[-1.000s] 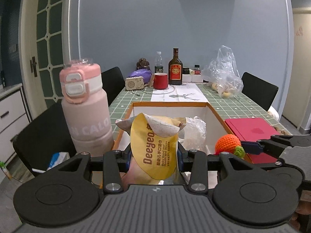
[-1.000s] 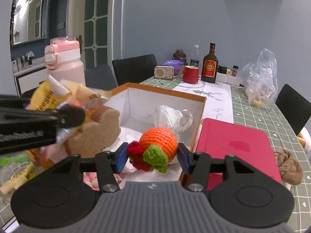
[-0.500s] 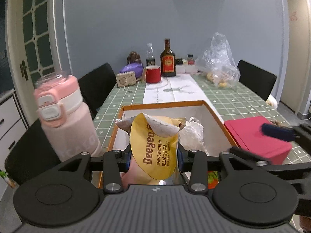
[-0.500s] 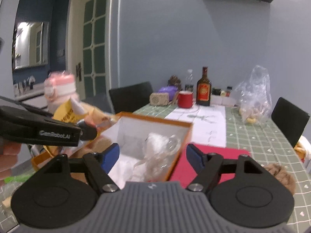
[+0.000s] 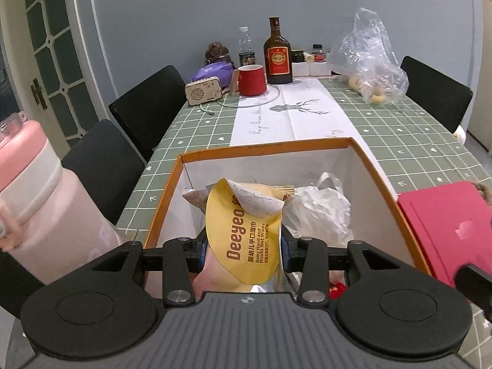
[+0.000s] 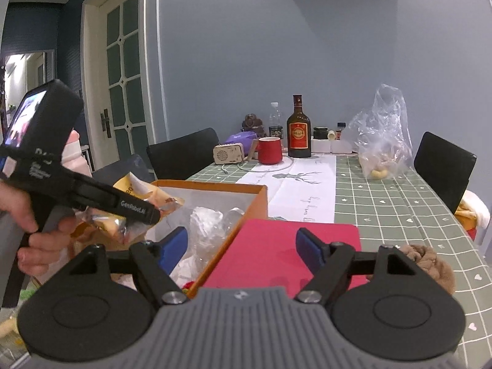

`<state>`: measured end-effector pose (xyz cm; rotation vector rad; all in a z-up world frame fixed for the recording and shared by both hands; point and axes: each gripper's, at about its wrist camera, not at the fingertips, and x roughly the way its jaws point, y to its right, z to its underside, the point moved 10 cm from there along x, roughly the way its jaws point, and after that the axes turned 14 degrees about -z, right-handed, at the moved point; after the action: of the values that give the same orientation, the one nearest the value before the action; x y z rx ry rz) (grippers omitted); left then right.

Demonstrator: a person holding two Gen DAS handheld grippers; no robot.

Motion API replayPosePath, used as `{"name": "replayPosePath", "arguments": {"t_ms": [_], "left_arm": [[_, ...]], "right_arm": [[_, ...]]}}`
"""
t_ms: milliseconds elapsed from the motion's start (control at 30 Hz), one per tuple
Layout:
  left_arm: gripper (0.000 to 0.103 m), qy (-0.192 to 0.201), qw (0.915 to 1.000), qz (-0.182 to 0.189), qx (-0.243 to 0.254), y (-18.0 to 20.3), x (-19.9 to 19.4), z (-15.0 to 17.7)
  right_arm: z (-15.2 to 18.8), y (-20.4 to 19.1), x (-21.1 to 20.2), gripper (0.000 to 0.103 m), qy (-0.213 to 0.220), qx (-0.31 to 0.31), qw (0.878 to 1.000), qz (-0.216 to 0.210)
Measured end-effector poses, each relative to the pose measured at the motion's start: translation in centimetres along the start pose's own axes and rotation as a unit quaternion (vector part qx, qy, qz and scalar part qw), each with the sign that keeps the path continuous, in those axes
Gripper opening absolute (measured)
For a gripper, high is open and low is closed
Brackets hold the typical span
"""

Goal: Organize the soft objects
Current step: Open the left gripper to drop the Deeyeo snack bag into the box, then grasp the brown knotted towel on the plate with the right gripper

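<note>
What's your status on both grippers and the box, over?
Left gripper shut on wipes pack, over orange box. Right gripper open, empty. Plastic bag already inside; nothing blocking.

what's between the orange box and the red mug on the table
In the left wrist view, only bare table: green checked cloth and white deer runner between orange box and red mug.

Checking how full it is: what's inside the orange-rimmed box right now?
Inside the box lies a crumpled white plastic bag. Something red shows at its near end, mostly hidden by the left gripper and its yellow wipes pack, which cover the rest.
</note>
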<state>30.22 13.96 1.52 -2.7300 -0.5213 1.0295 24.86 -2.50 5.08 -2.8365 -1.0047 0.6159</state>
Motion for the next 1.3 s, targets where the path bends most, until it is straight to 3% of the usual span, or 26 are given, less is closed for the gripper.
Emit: {"name": "replayPosePath", "arguments": {"t_ms": [67, 167, 267, 333, 467, 767, 1067, 1167, 1300], "left_arm": [[0.048, -0.001, 1.0000, -0.003, -0.002, -0.1, 0.2, -0.1], [0.060, 0.003, 0.9999, -0.013, -0.004, -0.2, 0.4, -0.2], [0.095, 0.018, 0.9997, -0.011, 0.014, 0.0, -0.2, -0.2], [0.096, 0.046, 0.9985, -0.006, 0.028, 0.3, -1.1, -0.4], [0.096, 0.062, 0.9967, -0.033, 0.040, 0.1, -2.2, -0.3], [0.096, 0.091, 0.9958, -0.005, 0.007, -0.9, -6.9, -2.0], [0.096, 0.188, 0.9819, -0.005, -0.020, 0.0, -15.9, -4.5], [0.096, 0.195, 0.9790, 0.006, -0.060, 0.6, -17.6, -4.8], [0.096, 0.208, 0.9746, 0.038, -0.074, 2.4, -19.2, -4.5]], "right_arm": [[0.1, 0.3, -0.1, 0.077, 0.001, 0.004, 1.000, -0.001], [0.1, 0.5, -0.2, 0.076, 0.002, 0.010, 1.000, 0.000], [0.4, 0.5, -0.4, 0.076, 0.003, 0.011, 1.000, -0.002], [0.4, 0.6, -0.5, 0.077, 0.002, 0.012, 1.000, -0.002], [0.7, 1.1, -0.9, 0.076, 0.002, 0.015, 1.000, 0.005], [1.1, 3.6, -4.1, 0.079, 0.023, 0.053, 0.998, 0.023], [1.3, 8.7, -9.6, 0.083, 0.053, 0.090, 0.992, 0.074], [0.4, 10.2, -11.6, 0.083, 0.074, 0.111, 0.986, 0.097], [-1.0, 11.7, -13.7, 0.086, 0.095, 0.104, 0.981, 0.130]]}}
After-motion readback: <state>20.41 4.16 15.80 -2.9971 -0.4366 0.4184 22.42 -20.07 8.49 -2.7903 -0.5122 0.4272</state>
